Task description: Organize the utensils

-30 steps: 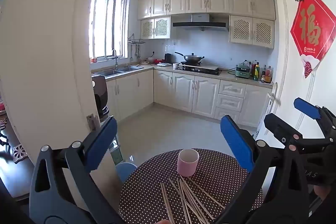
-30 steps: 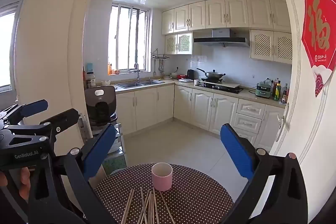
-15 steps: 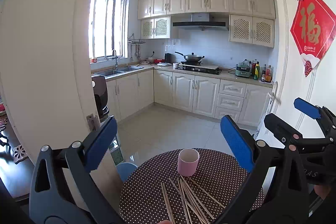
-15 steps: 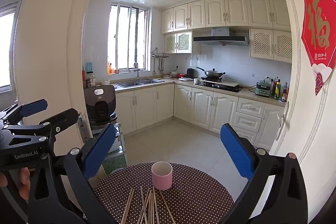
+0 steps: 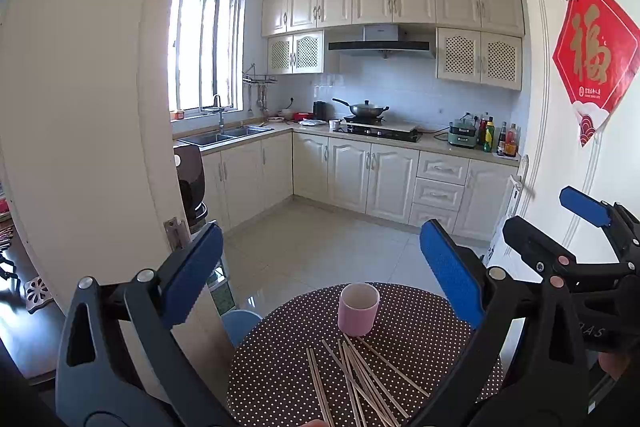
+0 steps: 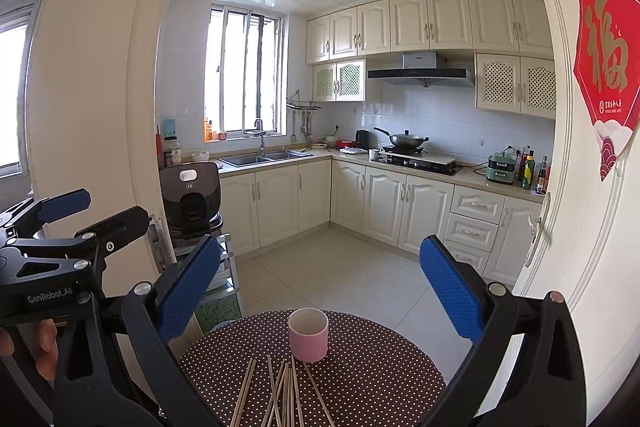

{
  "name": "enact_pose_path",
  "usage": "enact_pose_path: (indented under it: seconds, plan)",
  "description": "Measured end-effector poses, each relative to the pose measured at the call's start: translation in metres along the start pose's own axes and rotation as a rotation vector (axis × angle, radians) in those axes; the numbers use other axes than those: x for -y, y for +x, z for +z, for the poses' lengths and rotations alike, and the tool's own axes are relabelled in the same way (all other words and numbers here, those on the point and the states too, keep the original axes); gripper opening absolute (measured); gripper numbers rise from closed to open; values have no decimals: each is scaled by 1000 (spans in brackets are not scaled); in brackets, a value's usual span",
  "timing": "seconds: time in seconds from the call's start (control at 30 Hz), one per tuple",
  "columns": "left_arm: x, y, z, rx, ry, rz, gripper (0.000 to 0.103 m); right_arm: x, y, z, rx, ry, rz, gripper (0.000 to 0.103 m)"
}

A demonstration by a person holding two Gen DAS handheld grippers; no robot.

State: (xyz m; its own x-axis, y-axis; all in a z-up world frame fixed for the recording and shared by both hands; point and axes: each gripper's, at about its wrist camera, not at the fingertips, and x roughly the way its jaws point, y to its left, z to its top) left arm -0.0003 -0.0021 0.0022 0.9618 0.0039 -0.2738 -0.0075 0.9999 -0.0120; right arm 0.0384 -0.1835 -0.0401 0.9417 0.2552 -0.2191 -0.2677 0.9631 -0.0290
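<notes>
Cream kitchen cabinets (image 5: 372,171) line the far walls, with a wok (image 5: 366,108) on the stove and a sink (image 5: 224,135) under the window. Nearer, a round tabletop (image 5: 420,331) covered in a brown dotted cloth carries the task's things.

From the left wrist view, the left gripper (image 5: 320,275) hangs above the near edge of the tabletop, its blue-padded fingers (image 5: 192,275) spread wide apart with nothing between them. A pink cup (image 5: 358,309) stands upright ahead of and between the fingers, a little toward the right one. Wooden chopsticks (image 5: 360,383) lie loose on the cloth on the near side of the cup, fanned and crossing one another, their far tips close to the cup's base.

From the right wrist view, the right gripper (image 6: 320,279) is likewise held open, its fingers (image 6: 450,287) well apart and empty. The cup (image 6: 308,334) sits between them, slightly toward the left finger, with the chopsticks (image 6: 280,395) scattered just below it.

Each gripper shows at the edge of the other's view: the right gripper (image 5: 580,247) beyond the left one's right finger, the left gripper (image 6: 60,239) beyond the right one's left finger, with a hand (image 6: 40,347) gripping its handle.
</notes>
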Motion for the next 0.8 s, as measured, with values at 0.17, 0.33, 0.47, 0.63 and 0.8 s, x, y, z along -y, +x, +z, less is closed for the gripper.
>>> enact_pose_path:
  seconds: [0.17, 0.33, 0.47, 0.63, 0.8]
  plan:
    - [-1, 0, -1, -1, 0, 0, 97, -1, 0, 0, 0, -1, -1, 96]
    - [-1, 0, -1, 0, 0, -1, 97, 0, 0, 0, -1, 0, 0, 96]
    - [-1, 0, -1, 0, 1, -1, 97, -1, 0, 0, -1, 0, 0, 96]
    - [-1, -1, -2, -1, -1, -1, 97, -1, -1, 0, -1, 3, 1, 96]
    - [-1, 4, -8, -3, -1, -2, 97, 0, 0, 0, -3, 3, 2, 96]
